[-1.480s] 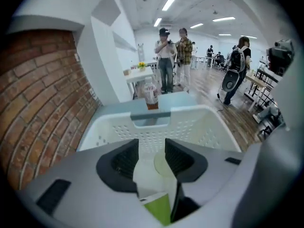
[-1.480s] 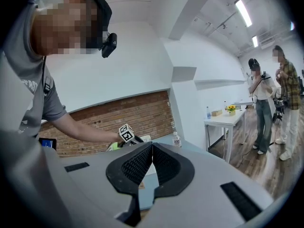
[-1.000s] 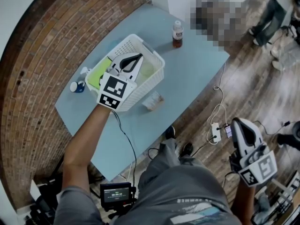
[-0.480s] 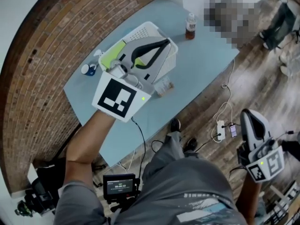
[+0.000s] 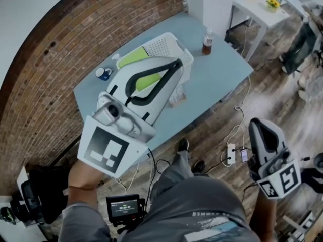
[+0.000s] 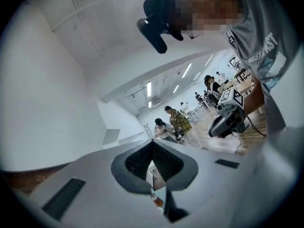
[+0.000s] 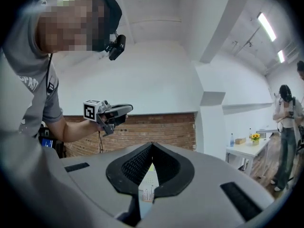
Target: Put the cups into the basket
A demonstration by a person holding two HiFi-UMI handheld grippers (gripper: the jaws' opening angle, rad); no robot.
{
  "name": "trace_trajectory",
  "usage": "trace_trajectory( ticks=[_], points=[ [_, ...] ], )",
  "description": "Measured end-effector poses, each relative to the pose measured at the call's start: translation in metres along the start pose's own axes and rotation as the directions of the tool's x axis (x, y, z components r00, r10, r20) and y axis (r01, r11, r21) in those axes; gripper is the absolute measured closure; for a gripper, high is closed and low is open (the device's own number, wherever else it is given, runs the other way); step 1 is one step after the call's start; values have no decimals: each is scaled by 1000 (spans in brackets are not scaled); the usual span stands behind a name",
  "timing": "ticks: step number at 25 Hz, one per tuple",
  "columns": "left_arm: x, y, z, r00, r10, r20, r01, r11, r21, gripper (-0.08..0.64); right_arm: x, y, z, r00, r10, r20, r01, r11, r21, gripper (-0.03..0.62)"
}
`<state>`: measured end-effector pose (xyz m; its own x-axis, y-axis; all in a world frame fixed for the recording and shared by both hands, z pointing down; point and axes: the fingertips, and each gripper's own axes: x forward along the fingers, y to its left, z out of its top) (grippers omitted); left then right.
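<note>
Left tool (image 5: 177, 63) and right tool (image 5: 262, 126) are both pinched together, empty.
White basket (image 5: 171, 45) opens upward, lying lengthwise along the bench (image 5: 217, 69).

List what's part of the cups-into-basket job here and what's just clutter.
Job:
- white basket
- small blue cup, on the table beside the basket
- clear cup, also outside the basket
- left claw and right claw, both shut, empty

Clutter:
- bottle of brown drink on the table
- power strip on the floor
- white side table
</note>
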<state>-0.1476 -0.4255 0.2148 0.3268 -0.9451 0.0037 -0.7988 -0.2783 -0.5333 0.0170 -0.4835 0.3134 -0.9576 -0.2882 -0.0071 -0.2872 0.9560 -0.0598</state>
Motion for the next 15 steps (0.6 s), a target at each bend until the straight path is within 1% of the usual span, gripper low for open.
trace_trajectory(
  ticks=[2, 6, 10, 11, 13, 15],
  points=[
    [-20, -7, 15, 999, 30, 11, -30, 999, 13, 560, 0, 2, 11, 999, 29, 17, -28, 1000, -12, 583],
    [-57, -19, 45, 995, 96, 41, -97, 994, 39, 560, -21, 30, 35, 995, 62, 79, -57, 997, -55, 583],
    [-94, -32, 72, 984, 160, 75, -165, 985, 57, 560, -30, 49, 52, 989, 84, 126, -78, 996, -50, 583],
    [-103, -36, 77, 981, 176, 83, -181, 982, 58, 560, -30, 54, 54, 987, 89, 130, -83, 995, -54, 583],
    [-119, -44, 81, 974, 204, 97, -209, 976, 52, 560, -31, 66, 58, 986, 101, 129, -90, 992, -92, 583],
    [-132, -55, 77, 972, 215, 97, -220, 975, 41, 560, -31, 77, 64, 984, 111, 137, -93, 987, -131, 583]
  ],
)
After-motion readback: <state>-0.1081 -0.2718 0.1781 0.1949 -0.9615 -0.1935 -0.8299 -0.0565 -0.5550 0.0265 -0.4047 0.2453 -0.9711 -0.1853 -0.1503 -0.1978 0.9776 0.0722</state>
